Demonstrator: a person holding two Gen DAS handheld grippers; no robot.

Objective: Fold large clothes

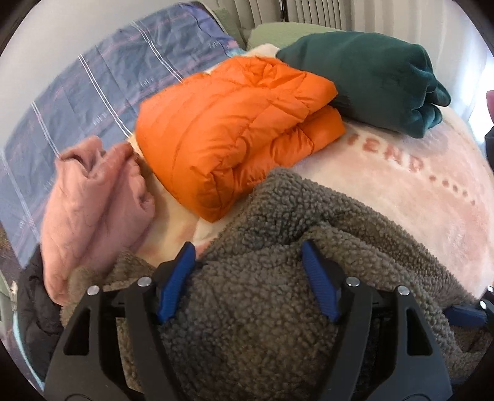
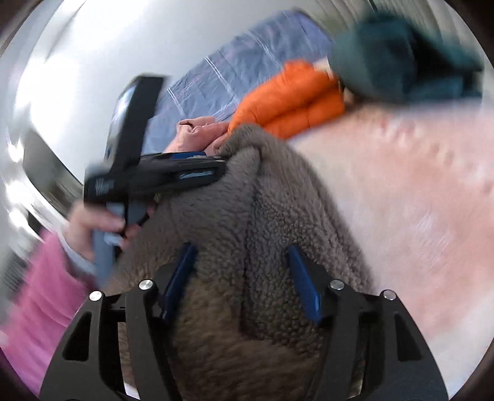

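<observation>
Behind, a pink blanket (image 1: 386, 191) (lettered) covers the bed.

A fuzzy grey-brown coat (image 1: 262, 277) lies on a pale pink blanket (image 1: 401, 191) with darker pink letters. The puffy jacket (image 1: 234, 129) is bright orange, the sweater (image 1: 370, 77) dark green, the quilt (image 1: 92, 92) blue with white stripes.

Pink sleeve (image 2: 40, 296) — black, blue-padded grippers

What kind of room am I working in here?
Most likely a bedroom: the clothes lie on a bed with a pink blanket and a blue plaid quilt. A green pillow sits at the far end, against the vertical blinds.
</observation>
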